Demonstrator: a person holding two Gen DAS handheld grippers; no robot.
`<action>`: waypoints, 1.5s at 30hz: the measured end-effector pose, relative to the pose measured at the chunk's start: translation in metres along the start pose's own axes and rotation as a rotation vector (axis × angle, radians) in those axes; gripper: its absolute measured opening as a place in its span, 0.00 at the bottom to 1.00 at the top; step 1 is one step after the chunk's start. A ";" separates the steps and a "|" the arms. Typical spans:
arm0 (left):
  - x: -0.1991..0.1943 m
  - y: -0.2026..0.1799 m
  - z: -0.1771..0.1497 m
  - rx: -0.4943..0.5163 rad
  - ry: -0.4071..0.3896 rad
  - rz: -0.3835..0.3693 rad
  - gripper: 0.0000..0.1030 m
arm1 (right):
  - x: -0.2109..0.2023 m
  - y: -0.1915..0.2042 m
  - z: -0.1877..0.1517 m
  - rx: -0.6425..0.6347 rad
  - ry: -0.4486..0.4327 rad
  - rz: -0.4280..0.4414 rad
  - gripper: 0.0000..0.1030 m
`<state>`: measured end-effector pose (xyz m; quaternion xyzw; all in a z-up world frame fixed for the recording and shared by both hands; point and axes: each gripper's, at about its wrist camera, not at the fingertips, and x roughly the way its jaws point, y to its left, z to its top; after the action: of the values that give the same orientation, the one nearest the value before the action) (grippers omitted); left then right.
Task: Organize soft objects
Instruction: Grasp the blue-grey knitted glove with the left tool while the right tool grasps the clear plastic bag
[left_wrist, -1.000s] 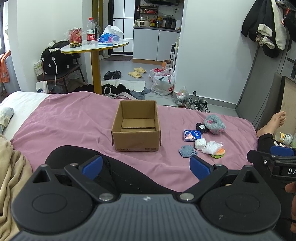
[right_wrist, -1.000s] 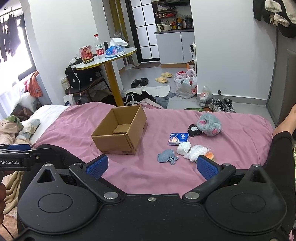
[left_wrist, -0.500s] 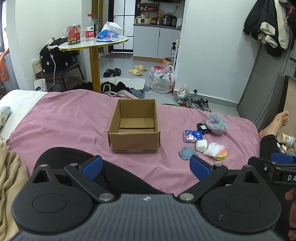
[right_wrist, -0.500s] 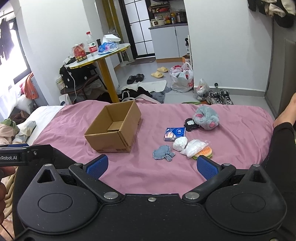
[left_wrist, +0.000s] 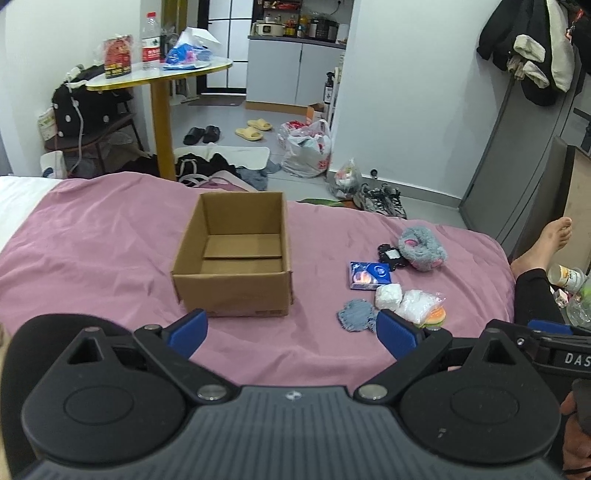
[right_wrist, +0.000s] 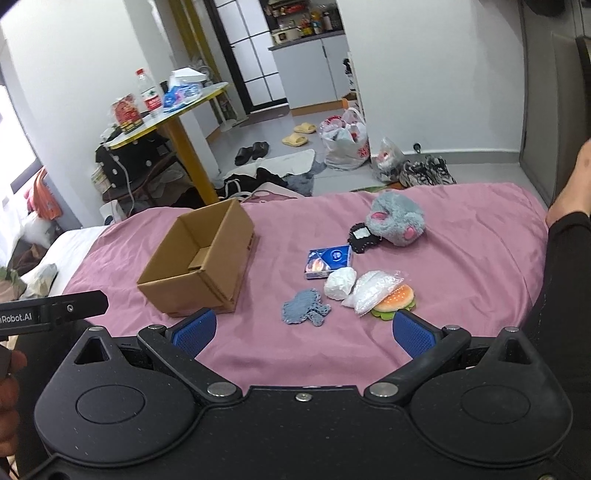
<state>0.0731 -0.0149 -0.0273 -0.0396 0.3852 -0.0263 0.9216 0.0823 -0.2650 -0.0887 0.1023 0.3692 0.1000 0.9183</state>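
**Both grippers spread and empty above the bed**

The right gripper (right_wrist: 302, 330) hovers low with jaws wide apart, holding nothing, nearest the blue knitted piece (right_wrist: 305, 312). The left gripper (left_wrist: 291, 329) is likewise spread and empty, facing the cardboard box (left_wrist: 232, 258). The box sits open-topped and bare, likely as the collecting bin; the grey plush (right_wrist: 397, 223) and other soft items lie clustered just right of it on the pink bedspread (right_wrist: 461, 236)

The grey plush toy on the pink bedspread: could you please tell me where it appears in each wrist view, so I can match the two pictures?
Left wrist view: the grey plush toy lies right of centre, far right of the cardboard box.
Right wrist view: the grey plush toy lies upper right of centre, beyond the other small items.
Shared landmark: the blue packet, just nearer and to its left in both.
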 end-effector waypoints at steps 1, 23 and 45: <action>0.005 -0.002 0.002 -0.001 0.000 -0.007 0.95 | 0.004 -0.004 0.001 0.010 0.000 -0.001 0.99; 0.135 -0.037 0.013 -0.002 0.186 -0.120 0.69 | 0.097 -0.057 0.015 0.220 0.129 -0.017 0.45; 0.248 -0.067 -0.007 0.015 0.353 -0.155 0.56 | 0.164 -0.090 0.021 0.358 0.248 -0.100 0.37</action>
<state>0.2409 -0.1017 -0.2018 -0.0571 0.5365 -0.1066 0.8352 0.2229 -0.3115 -0.2056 0.2323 0.4957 -0.0012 0.8368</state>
